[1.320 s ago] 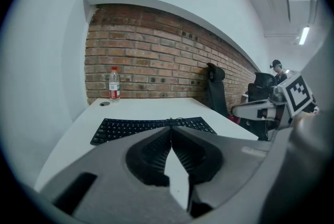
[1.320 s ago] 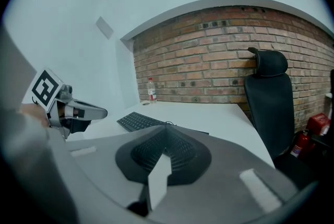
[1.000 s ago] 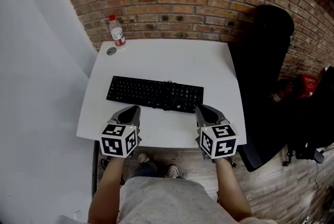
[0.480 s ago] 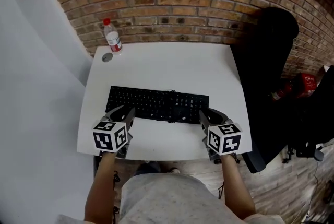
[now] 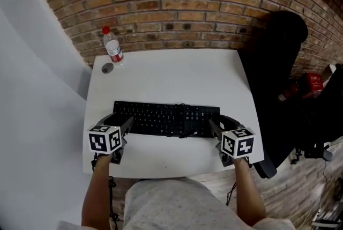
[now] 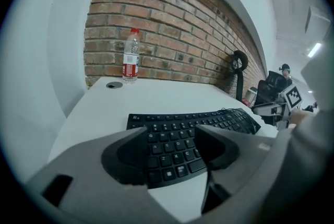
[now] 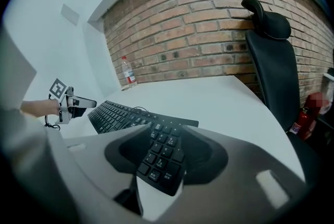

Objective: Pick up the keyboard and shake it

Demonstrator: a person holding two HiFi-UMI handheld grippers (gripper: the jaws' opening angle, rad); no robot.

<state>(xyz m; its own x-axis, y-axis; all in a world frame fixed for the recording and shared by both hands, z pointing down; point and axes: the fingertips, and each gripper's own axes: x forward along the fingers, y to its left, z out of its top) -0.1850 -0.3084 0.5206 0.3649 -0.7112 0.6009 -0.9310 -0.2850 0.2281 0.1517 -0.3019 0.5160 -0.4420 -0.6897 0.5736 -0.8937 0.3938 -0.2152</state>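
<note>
A black keyboard (image 5: 166, 119) lies flat on the white table (image 5: 171, 71), near its front edge. My left gripper (image 5: 124, 126) is at the keyboard's left end and my right gripper (image 5: 214, 128) is at its right end. In the left gripper view the keyboard's (image 6: 177, 137) left end lies between the opening jaws of the left gripper (image 6: 171, 131), and the pads do not press on it. In the right gripper view the keyboard's (image 7: 159, 152) right end sits between the opening jaws of the right gripper (image 7: 164, 134), also with gaps.
A water bottle (image 5: 112, 45) and a small round grey disc (image 5: 107, 68) stand at the table's far left corner, by the brick wall (image 5: 177, 4). A black office chair (image 5: 273, 62) stands right of the table, with a red fire extinguisher (image 5: 308, 84) beyond it.
Both grippers have moved forward from the table's front edge to the keyboard's two ends. Their jaws, shut before, now stand apart around the ends.
</note>
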